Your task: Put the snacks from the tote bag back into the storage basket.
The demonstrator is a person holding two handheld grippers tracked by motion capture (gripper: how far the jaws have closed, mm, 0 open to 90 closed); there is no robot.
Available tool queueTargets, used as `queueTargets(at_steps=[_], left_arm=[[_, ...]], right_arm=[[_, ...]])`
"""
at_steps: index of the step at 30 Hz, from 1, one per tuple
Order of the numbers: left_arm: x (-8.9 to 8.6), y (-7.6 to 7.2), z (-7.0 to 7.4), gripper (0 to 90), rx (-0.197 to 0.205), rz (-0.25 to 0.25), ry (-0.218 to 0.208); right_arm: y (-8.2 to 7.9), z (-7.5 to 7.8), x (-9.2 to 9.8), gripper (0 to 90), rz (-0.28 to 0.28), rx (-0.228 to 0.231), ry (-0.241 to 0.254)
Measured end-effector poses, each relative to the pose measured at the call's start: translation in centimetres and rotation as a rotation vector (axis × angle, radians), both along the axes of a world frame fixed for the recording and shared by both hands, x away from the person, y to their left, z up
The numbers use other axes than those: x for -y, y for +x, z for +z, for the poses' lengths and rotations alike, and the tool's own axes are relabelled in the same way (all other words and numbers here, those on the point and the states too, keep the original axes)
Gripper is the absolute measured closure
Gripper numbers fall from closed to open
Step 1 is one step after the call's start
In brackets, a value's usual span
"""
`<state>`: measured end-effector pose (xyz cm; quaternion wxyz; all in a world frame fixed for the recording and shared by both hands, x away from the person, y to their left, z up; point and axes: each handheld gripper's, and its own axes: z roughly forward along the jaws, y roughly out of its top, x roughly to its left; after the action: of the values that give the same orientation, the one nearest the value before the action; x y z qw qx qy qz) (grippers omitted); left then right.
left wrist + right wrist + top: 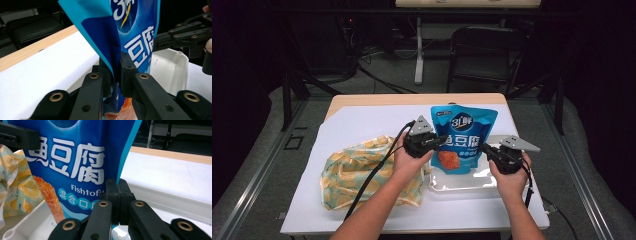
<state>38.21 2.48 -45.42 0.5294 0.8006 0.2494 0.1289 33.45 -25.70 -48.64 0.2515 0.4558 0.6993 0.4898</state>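
A blue snack pouch (462, 135) with white lettering and a picture of fried tofu stands upright over a white plastic tray (462, 184). My left gripper (439, 142) is at the pouch's left edge. In the left gripper view the pouch (130, 30) runs down between the pads of that gripper (115, 75), which stand slightly apart and open. My right gripper (486, 149) is shut on the pouch's right edge. In the right gripper view its pads (117, 195) pinch the pouch (75, 157) tight.
A crumpled lemon-print bag (357, 170) lies left of the tray on a white sheet (362, 125) that covers the wooden table. Beyond the table are a black chair (484, 50) and floor cables. The tray's rim (172, 65) lies under the right gripper.
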Motion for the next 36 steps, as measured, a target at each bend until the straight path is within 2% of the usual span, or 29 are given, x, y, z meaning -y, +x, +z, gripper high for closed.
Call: queueTargets(at_steps=[3,10,14,17,21,28,36], left_arm=[[0.0,-0.1,-0.1,82.3,0.000,0.000,-0.008],[0.0,-0.5,0.0,81.6,-0.001,-0.010,0.001],[0.2,-0.7,-0.1,80.1,-0.004,-0.013,-0.008],[0.4,-1.0,0.0,78.6,-0.006,-0.022,-0.023],[0.5,-1.1,0.0,75.6,0.000,-0.024,-0.026],[0.3,-1.0,0.1,72.1,-0.009,-0.027,-0.041],[0.2,-0.5,-0.3,62.0,-0.027,-0.027,-0.034]], right_arm=[[0.0,-0.1,0.1,90.0,0.001,-0.004,0.012],[-0.3,-0.2,0.1,90.0,0.002,-0.002,0.013],[-0.5,-0.2,0.1,89.6,-0.002,-0.004,0.011],[-0.9,-0.4,0.1,88.7,0.000,-0.002,0.034],[-1.1,-0.5,0.1,87.8,0.002,0.003,0.053],[-1.1,-0.6,0.2,86.6,0.000,0.002,0.046],[-0.9,-0.7,0.1,81.7,-0.005,0.008,0.048]])
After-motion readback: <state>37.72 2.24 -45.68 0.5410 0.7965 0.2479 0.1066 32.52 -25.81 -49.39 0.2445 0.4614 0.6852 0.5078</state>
